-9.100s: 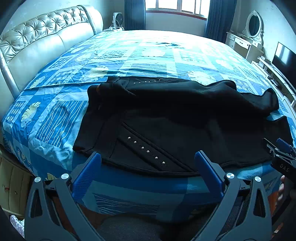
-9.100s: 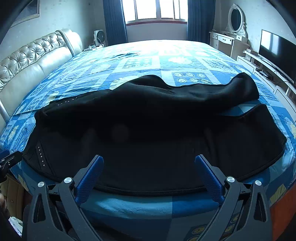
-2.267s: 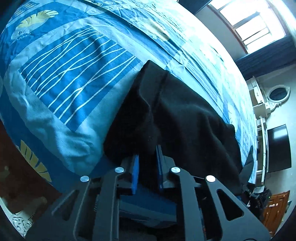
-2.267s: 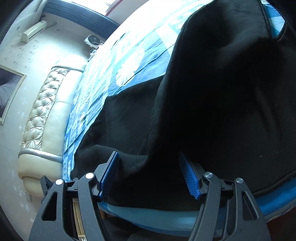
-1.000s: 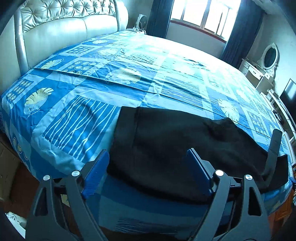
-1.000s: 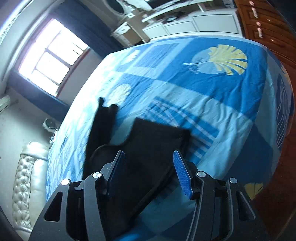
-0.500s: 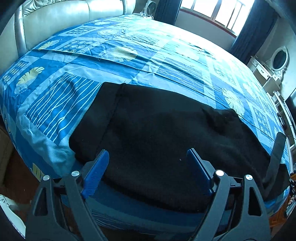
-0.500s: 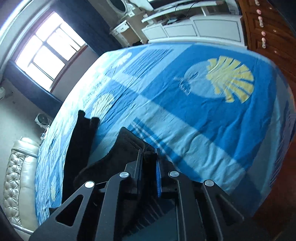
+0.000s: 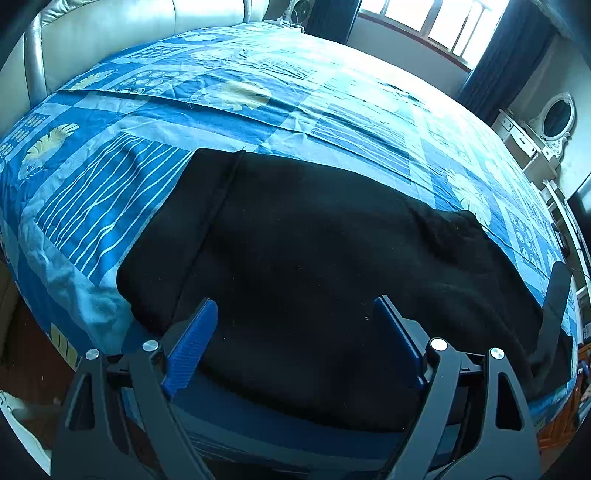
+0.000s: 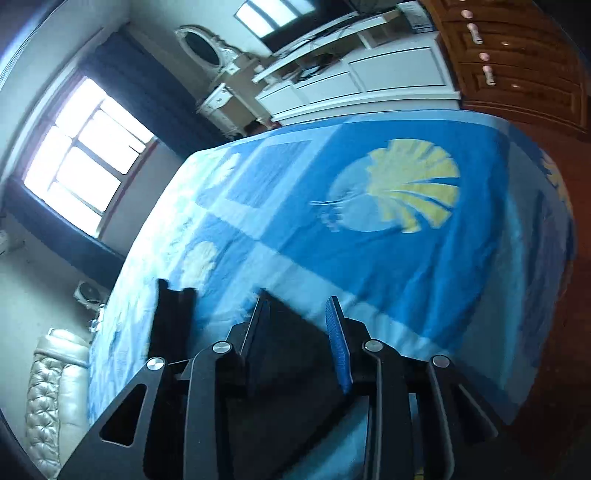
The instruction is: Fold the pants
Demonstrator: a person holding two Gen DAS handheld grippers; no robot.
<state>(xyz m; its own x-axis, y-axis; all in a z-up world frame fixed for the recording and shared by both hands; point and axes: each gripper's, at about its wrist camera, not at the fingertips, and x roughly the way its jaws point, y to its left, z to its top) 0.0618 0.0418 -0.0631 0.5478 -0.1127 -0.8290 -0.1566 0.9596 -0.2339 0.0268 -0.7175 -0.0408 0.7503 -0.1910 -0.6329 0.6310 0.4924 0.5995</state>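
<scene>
black pants (image 9: 332, 266) lie folded lengthwise on a blue patterned bedspread (image 9: 258, 96), stretched along the near edge of the bed from the striped panel on the left toward the far right corner. a seam or fold line runs down the cloth near its left end, and a low ridge of fabric rises toward the right.

the left gripper (image 9: 295, 325) hovers over the near edge of the pants with its blue-padded jaws spread wide, nothing between them but the flat cloth below; the pads are not pressing on it. in the same left wrist view a dark prong of the other tool (image 9: 557, 295) stands at the pants' right end.

the right gripper (image 10: 299, 325) sits at that end of the pants, and its jaws have just been opening, now parted midway. a dark corner of the pants (image 10: 291, 343) lies between them, close against the left jaw, clear of the blue pad on the right. the right wrist view is blurred, so whether the left jaw touches the cloth cannot be told. a second strip of black cloth (image 10: 173, 317) lies just to the left, apart from the gripper.

beyond the bed, a padded cream headboard (image 9: 110, 33) stands at the far left, a window with dark curtains (image 9: 424, 26) at the back, and a white dresser with an oval mirror (image 9: 554, 118) by the right wall.
</scene>
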